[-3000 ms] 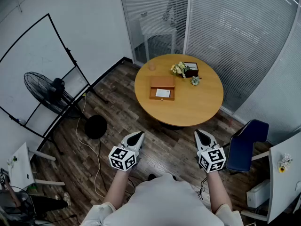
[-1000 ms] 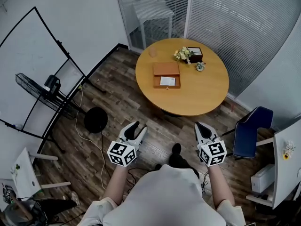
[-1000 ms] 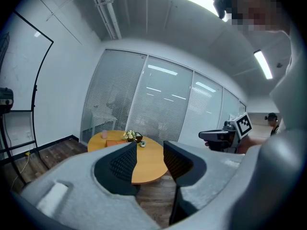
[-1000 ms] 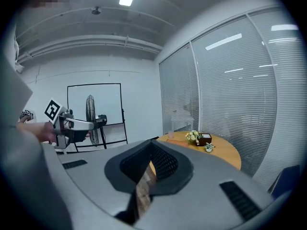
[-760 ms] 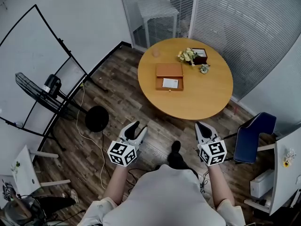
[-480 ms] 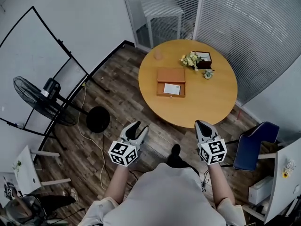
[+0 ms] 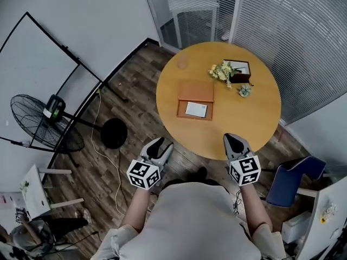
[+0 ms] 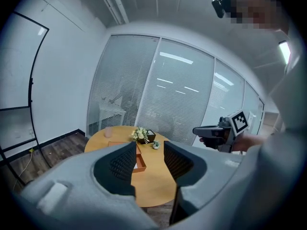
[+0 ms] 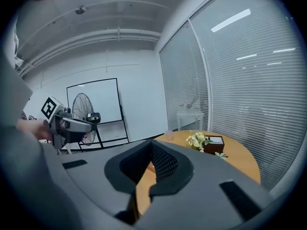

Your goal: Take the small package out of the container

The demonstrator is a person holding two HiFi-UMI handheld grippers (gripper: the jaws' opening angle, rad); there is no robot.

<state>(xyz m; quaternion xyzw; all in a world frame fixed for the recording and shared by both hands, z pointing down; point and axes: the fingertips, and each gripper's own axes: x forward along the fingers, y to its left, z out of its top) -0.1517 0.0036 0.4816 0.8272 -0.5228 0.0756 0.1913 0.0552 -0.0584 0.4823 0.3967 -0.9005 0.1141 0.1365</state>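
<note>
Ahead of both tools, on the round wooden worktop (image 7: pixel 241 124), an orange-brown container (image 7: pixel 180 110) is seen lying open, its lid folded back on the far side. The small package (image 7: pixel 196 110), flat and white, is seen inside the container, well apart from both tools and slightly nearer the left one. Print on it is too small to be read.

The left tool (image 7: pixel 158 144) is held with its jaws moderately apart; nothing is gripped or touched, and only the distant worktop is seen through the gap in the left gripper view (image 8: pixel 150 150). The right tool (image 7: pixel 233 140) is held with its jaw tips brought together on nothing, as shown in the right gripper view (image 9: pixel 151 145); in the head view its tip is seen over the near edge of the worktop.

Beyond the container, a bunch of pale flowers (image 7: pixel 222 72) is placed just beside a dark box (image 7: pixel 241 69). To the left of the left tool, a standing fan (image 7: pixel 38 126) is seen on the wood floor. Black-and-white square markers are carried on each tool's cube (image 7: pixel 142 174); no legible writing is shown.
</note>
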